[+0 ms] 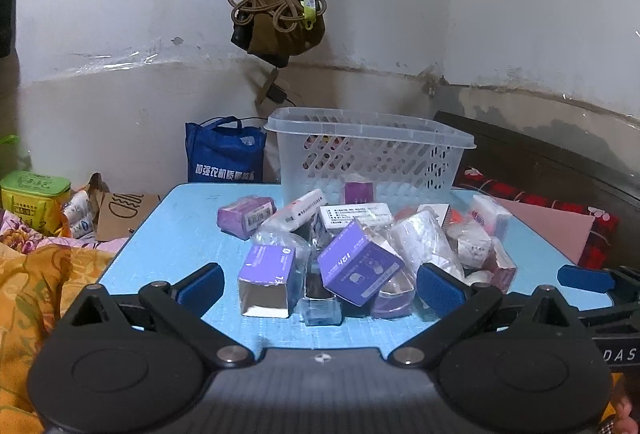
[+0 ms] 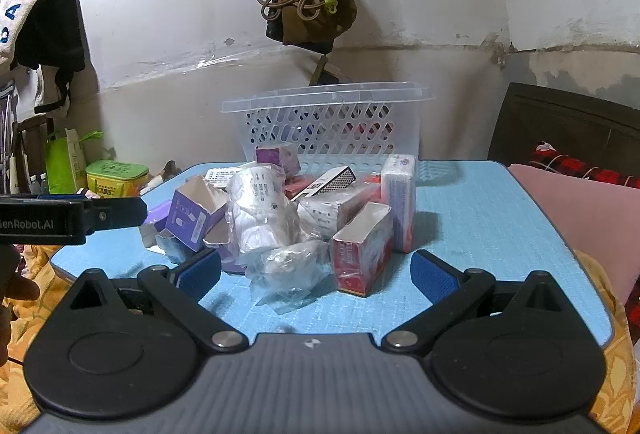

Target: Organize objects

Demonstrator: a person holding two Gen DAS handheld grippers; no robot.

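A pile of small boxes and plastic-wrapped packets lies on a light blue table (image 1: 168,234). A clear perforated basket (image 1: 372,157) stands behind the pile; it also shows in the right wrist view (image 2: 328,125). My left gripper (image 1: 320,284) is open and empty, its pads either side of two purple boxes (image 1: 358,266) at the pile's near edge. My right gripper (image 2: 316,272) is open and empty, facing a crumpled plastic packet (image 2: 286,266) and a red box (image 2: 362,252). The left gripper's side (image 2: 72,218) shows at the left of the right wrist view.
The table (image 2: 480,218) has bare surface to the right of the pile. A blue bag (image 1: 224,153) stands behind the table on the left. A green tin (image 1: 34,193) and orange bedding (image 1: 44,282) lie left. A pink sheet (image 2: 580,209) lies right. Bags hang on the wall (image 1: 280,13).
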